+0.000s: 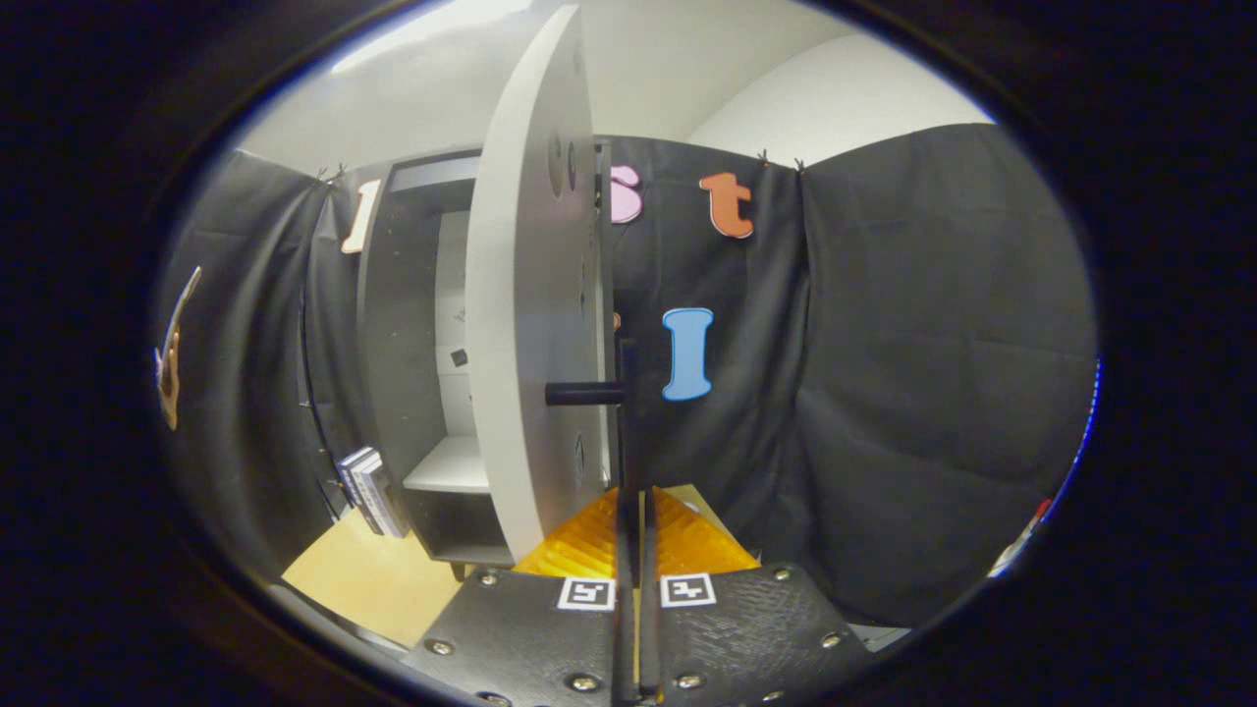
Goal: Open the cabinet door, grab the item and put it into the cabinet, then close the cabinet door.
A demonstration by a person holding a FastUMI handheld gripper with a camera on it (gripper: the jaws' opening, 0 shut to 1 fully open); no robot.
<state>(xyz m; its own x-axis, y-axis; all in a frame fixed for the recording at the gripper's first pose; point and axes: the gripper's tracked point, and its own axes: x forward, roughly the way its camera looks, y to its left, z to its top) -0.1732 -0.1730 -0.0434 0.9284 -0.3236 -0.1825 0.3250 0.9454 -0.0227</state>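
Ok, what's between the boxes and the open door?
The cabinet's side wall and shelf lie between boxes and door, gripper view; fingers grip the door handle.

We see a pale grey cabinet door [530, 324] with a black handle [589, 394]; the cabinet [398, 334] is dark grey inside with a white shelf [450, 466]. The table [368, 579] is light tan. A striped grey-and-white box [371, 491] stands left of the cabinet.
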